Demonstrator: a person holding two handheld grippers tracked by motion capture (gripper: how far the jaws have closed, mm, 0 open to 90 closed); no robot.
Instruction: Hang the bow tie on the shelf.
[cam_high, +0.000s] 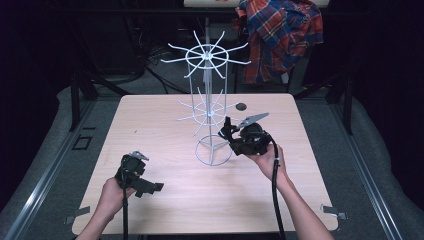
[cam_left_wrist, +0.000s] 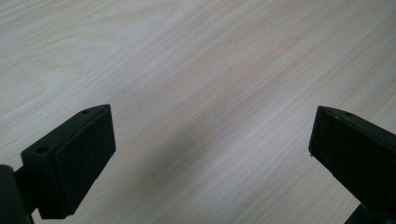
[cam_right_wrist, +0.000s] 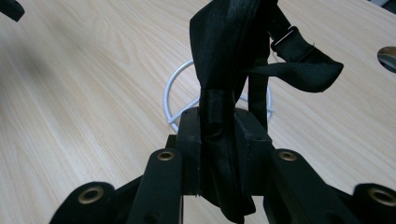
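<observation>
A white wire rack (cam_high: 207, 107) with two tiers of spokes stands at the middle of the wooden table (cam_high: 165, 125). My right gripper (cam_high: 229, 132) is just right of its base ring (cam_high: 213, 151), shut on a black satin strap (cam_high: 226, 125). In the right gripper view the strap (cam_right_wrist: 224, 42) rises from between the pads of the right gripper (cam_right_wrist: 219, 130), with a small metal clasp near its top and the base ring (cam_right_wrist: 170, 93) behind it. My left gripper (cam_high: 145, 182) rests near the front left of the table. Its jaws (cam_left_wrist: 212, 154) stand wide open over bare wood.
A plaid shirt (cam_high: 282, 35) hangs behind the table at the back right. A small dark round spot (cam_high: 241, 106) sits on the tabletop right of the rack. Dark floor and metal rails surround the table on both sides.
</observation>
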